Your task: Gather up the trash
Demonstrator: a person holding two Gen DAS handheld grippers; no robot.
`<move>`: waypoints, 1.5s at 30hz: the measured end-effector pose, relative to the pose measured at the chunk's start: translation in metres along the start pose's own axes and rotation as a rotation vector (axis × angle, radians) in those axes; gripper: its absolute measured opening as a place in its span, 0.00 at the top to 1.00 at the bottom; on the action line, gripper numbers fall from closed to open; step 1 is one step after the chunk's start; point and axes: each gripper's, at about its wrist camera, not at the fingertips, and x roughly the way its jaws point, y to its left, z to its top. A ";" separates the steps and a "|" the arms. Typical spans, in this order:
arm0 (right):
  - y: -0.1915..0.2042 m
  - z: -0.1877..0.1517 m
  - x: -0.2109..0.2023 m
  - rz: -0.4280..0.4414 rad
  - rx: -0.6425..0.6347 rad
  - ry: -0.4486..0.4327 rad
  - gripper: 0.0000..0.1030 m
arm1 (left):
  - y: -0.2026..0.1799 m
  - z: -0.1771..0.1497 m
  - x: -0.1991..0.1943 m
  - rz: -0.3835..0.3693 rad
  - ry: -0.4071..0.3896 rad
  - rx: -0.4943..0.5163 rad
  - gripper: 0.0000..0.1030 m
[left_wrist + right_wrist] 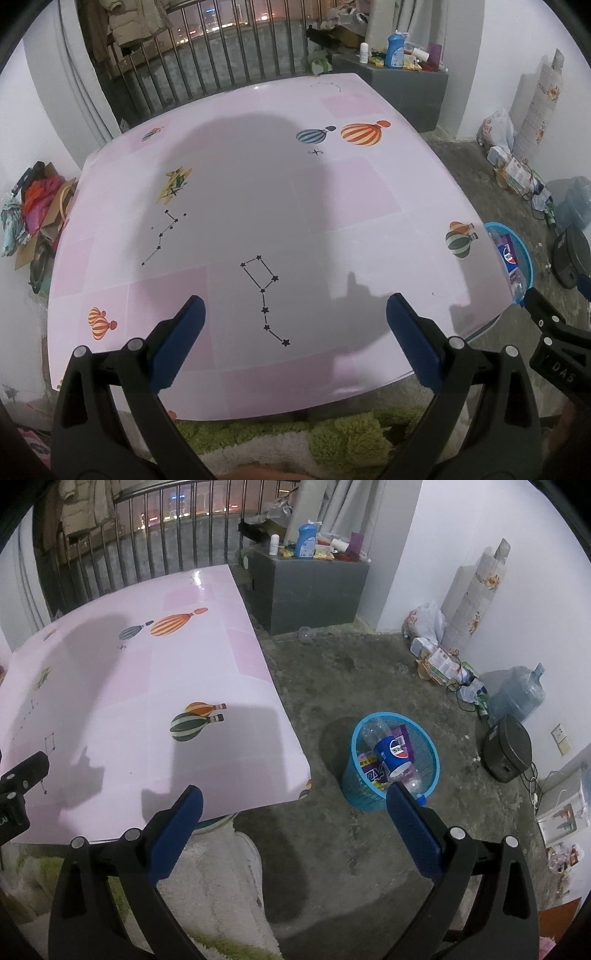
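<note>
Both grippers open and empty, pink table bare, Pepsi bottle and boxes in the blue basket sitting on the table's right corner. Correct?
One thing is off: the blue basket stands on the concrete floor beside the table, not on it; the right wrist view shows this. The rest holds: left gripper and right gripper are open and empty, and the Pepsi bottle and boxes lie in the basket.

Splayed left hand-held gripper (295, 317) over table (258, 177)

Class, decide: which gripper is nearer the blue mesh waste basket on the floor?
Right. The right gripper hangs beside the blue mesh waste basket; the left gripper hovers over the table.
</note>
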 end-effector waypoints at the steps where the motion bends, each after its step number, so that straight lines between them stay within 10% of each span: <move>1: 0.000 0.000 0.000 -0.001 0.001 -0.001 0.06 | 0.000 0.000 0.000 0.000 0.000 0.000 0.09; 45: 0.005 0.003 -0.003 0.002 0.010 -0.003 0.06 | 0.002 -0.001 0.004 -0.003 0.005 0.003 0.09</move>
